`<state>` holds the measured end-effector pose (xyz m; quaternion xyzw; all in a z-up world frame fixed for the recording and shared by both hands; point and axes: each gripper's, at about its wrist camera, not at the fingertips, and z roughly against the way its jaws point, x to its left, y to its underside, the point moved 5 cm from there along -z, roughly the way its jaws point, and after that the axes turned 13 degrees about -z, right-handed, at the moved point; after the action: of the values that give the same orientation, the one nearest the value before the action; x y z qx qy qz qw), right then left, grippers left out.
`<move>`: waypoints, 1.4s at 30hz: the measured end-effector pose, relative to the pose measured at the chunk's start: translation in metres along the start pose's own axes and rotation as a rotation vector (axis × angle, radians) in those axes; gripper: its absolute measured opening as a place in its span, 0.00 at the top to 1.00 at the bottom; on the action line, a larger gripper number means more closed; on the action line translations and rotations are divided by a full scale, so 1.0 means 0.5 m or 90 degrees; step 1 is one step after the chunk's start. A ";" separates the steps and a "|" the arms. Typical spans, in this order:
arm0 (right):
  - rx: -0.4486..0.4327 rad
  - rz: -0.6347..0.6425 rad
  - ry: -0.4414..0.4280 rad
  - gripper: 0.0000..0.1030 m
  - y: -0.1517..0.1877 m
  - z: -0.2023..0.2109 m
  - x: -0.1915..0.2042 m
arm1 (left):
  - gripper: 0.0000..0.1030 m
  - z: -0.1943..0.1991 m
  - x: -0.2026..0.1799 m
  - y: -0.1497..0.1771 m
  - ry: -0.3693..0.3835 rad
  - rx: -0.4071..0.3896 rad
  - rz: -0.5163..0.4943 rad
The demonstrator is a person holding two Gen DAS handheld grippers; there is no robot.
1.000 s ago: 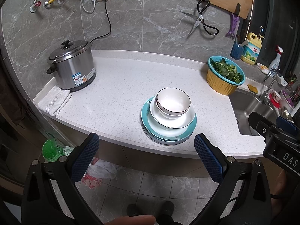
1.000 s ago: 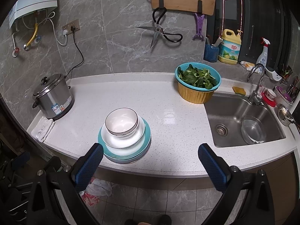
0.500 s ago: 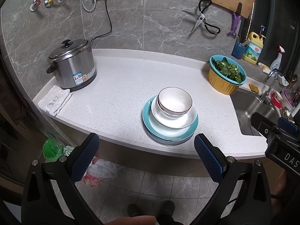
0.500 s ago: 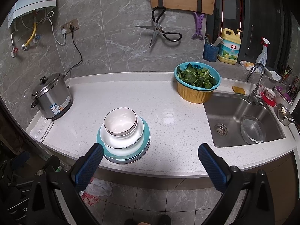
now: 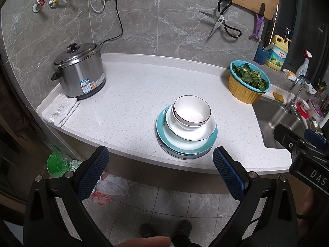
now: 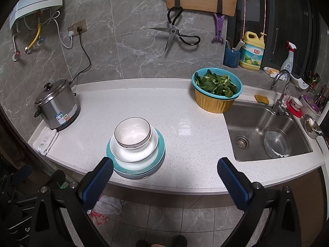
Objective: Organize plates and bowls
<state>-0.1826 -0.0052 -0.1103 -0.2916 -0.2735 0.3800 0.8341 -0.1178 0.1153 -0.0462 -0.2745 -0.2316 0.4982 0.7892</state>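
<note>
Lighting: even, fairly bright indoor, cool white; source overhead, not in view. Soft glare patch on counter [image 6: 185, 126] right of bowl [image 6: 132, 132]; bowl interior washed pale in both views. Highlights on pot [image 5: 79, 70] lid and sink [image 6: 265, 131] walls.
Shadows: weak, short; thin dark rim under plates [image 5: 186, 144] on near side. Floor below counter edge dimmer.
Distortion: strong fisheye; counter edge and wall tile lines bow, black vignette at all corners.
Focus: sharp mid-frame. Far-right clutter by tap [image 6: 279, 90] small, hard to read. Window strip [image 6: 253, 20] far right dark, w/ thin bright line.
Noise: slight grain in dark left margin.
</note>
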 end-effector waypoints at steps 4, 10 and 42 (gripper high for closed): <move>0.000 0.000 0.000 0.00 0.000 0.000 0.000 | 0.00 0.000 -0.002 0.000 0.000 0.000 0.001; 0.000 0.001 -0.001 0.00 -0.002 -0.002 -0.002 | 0.00 0.001 -0.005 0.001 0.000 0.001 0.001; 0.003 -0.002 0.003 0.00 0.004 -0.006 -0.014 | 0.00 -0.022 0.030 0.001 0.015 0.005 -0.017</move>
<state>-0.1853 -0.0104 -0.1152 -0.2898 -0.2712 0.3786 0.8361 -0.1051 0.1268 -0.0533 -0.2744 -0.2239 0.4854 0.7994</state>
